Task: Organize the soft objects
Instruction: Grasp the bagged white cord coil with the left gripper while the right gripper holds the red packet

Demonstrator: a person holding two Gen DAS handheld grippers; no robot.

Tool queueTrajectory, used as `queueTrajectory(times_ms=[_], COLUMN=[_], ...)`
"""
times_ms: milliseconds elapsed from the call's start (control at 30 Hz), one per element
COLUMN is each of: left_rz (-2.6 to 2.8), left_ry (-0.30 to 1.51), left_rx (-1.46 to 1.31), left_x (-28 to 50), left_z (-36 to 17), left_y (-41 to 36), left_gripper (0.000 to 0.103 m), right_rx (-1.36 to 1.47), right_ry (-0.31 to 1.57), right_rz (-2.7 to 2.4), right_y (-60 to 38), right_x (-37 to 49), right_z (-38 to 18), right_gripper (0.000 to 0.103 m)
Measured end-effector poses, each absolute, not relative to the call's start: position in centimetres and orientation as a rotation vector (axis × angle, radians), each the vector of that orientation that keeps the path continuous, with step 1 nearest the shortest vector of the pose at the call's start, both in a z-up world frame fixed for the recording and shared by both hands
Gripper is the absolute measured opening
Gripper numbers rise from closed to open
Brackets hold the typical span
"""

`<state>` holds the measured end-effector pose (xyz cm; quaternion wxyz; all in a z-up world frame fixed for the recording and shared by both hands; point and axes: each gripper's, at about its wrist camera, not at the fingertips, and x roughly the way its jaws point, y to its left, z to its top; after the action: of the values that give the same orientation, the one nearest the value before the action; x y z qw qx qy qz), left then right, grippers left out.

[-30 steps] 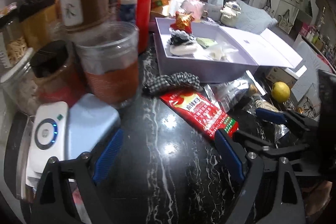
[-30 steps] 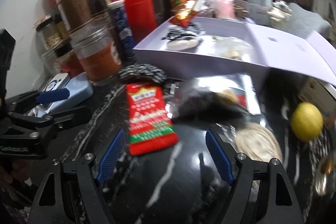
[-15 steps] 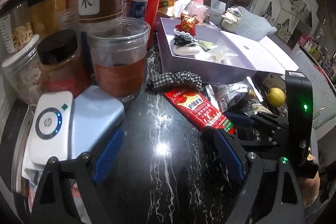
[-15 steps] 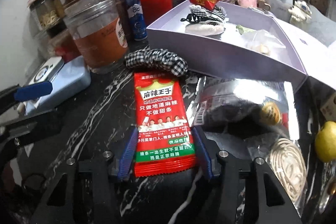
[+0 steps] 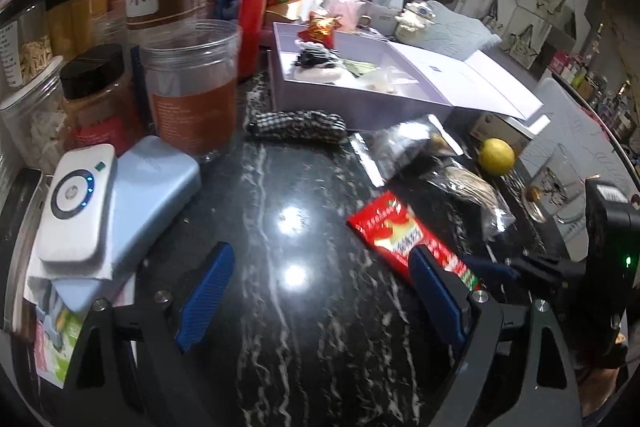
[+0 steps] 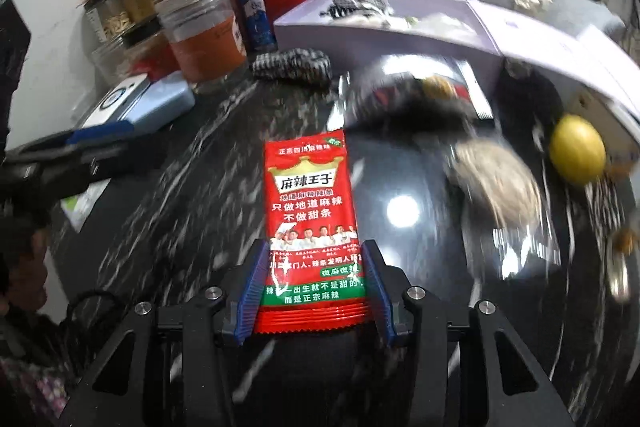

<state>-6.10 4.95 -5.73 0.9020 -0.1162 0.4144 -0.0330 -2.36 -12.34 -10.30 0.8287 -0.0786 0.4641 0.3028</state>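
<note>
Right gripper (image 6: pixel 312 287) jaws just closed onto flat red foil snack packet (image 6: pixel 312 211), now clear of checked scrunchie (image 6: pixel 292 65); pickup secured. Left gripper (image 5: pixel 320 291) jaws open, empty.

A snack packet (image 6: pixel 310 211) lies on the desk (image 6: pixel 168 227), before a scrunchie (image 6: pixel 292 65) and an open box (image 6: pixel 400 39); a lemon (image 6: pixel 576 155) sits right.

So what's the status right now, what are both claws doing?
Right gripper fingers just closed on the red foil snack packet. Left gripper open, empty. Checked fabric scrunchie lies before the lilac box.
</note>
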Motion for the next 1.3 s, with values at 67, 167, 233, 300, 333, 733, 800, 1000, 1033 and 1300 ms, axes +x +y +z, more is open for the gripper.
queueTrajectory(times_ms=[67, 167, 233, 300, 333, 733, 800, 1000, 1033, 1300], left_rz=[-0.081, -0.079, -0.082, -0.073, -0.068, -0.076, -0.087, -0.136, -0.148, -0.269], left_ry=[0.856, 0.847, 0.852, 0.853, 0.854, 0.869, 0.865, 0.865, 0.865, 0.874], left_rx=[-0.232, -0.215, -0.214, -0.219, -0.218, -0.205, -0.195, -0.156, -0.148, -0.085], left_x=[-6.3, -6.6, -6.9, -7.1, -7.2, -7.2, -7.0, -5.7, -5.4, -2.4], left_z=[-5.7, -5.5, -5.6, -5.7, -5.7, -6.4, -6.3, -6.0, -6.0, -5.5], left_y=[4.5, 3.9, 3.9, 4.0, 4.0, 3.3, 2.8, 0.3, -0.3, -6.2], left_gripper=[0.09, 0.09, 0.089, 0.089, 0.089, 0.089, 0.089, 0.09, 0.09, 0.09], right_rx=[-0.155, -0.175, -0.195, -0.217, -0.236, -0.251, -0.21, -0.143, -0.133, -0.064], right_ry=[1.005, 0.989, 0.974, 0.976, 0.971, 0.878, 0.878, 0.837, 0.833, 0.801], right_rz=[0.652, 0.635, 0.639, 0.641, 0.634, 0.633, 0.636, 0.595, 0.583, 0.439], right_y=[-12.8, -12.6, -12.0, -11.2, -10.6, -10.2, -11.0, -14.6, -15.4, -21.5], right_x=[-3.0, -3.4, -3.4, -3.3, -3.2, -3.5, -3.4, -4.3, -4.4, -4.9], right_z=[-10.5, -10.6, -10.6, -10.8, -10.8, -11.1, -10.8, -8.5, -8.2, -6.8], right_gripper=[0.049, 0.055, 0.061, 0.067, 0.069, 0.044, 0.044, 0.044, 0.044, 0.044])
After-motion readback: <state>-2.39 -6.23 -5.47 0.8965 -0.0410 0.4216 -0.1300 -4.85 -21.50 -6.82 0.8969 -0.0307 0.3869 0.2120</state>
